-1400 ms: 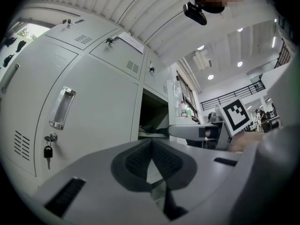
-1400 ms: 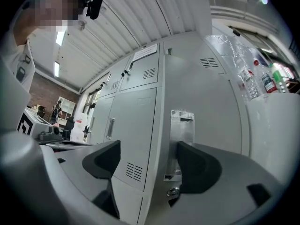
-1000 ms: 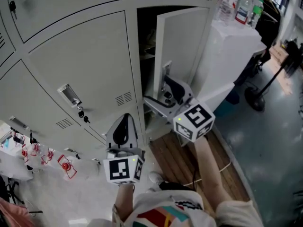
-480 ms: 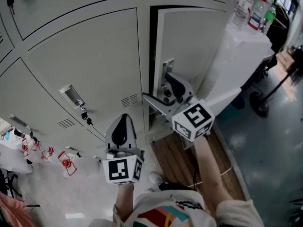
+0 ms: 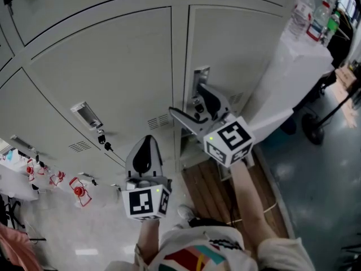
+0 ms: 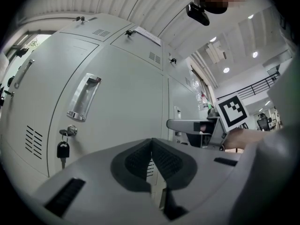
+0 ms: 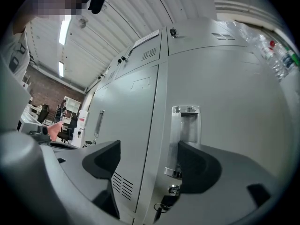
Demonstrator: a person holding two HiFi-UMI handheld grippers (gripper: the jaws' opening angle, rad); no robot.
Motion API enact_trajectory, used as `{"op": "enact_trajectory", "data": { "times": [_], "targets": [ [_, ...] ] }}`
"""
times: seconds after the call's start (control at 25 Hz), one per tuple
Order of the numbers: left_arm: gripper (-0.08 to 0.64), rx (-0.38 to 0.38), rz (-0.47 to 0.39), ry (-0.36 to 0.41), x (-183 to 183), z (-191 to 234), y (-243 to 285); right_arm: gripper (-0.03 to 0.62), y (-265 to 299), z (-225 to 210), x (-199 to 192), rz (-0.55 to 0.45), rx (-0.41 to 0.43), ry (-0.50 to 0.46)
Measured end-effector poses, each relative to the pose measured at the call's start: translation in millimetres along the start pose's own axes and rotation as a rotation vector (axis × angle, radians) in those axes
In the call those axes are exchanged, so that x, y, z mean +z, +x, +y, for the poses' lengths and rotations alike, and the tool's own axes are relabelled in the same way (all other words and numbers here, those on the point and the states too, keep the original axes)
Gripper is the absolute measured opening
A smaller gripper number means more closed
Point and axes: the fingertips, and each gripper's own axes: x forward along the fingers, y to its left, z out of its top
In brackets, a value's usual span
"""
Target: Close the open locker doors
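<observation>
Where head view hides it, key (image 7: 161, 206) below handle (image 7: 183, 139), R tongs (image 7: 147, 150) apart

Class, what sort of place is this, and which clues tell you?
Probably a workplace locker room: rows of grey metal lockers, keys hanging in their locks, and bottles on a white cabinet.

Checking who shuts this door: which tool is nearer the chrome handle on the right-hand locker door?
Right. The right tool, jaws apart, sits right at the chrome handle, by its lower end. The left tool, jaws together, hangs lower and to the left, in front of the neighbouring door.
</observation>
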Motion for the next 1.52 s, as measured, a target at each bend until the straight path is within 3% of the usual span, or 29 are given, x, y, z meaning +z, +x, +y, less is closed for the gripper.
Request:
{"op": "enact_trajectory", "data": {
  "times": [0.96, 1.24, 1.52],
  "targets": [
    [0.006, 0.035, 0.006, 0.008, -2.0, 1.3, 7.5, 0.354, 13.8, -6.5, -9.2, -0.001, 0.035, 0.020],
    [0.006, -0.030, 0.011, 0.001, -4.7, -20.4, 14.3, 0.356, -9.9, -17.5, -3.4, -0.030, -0.016, -0.035],
    [0.006, -0.134, -0.009, 0.002, -10.3, -62.7, 18.0, 0.356, -71.4, -36.4, -0.7, -0.021, -0.078, -0.079]
  ]
}}
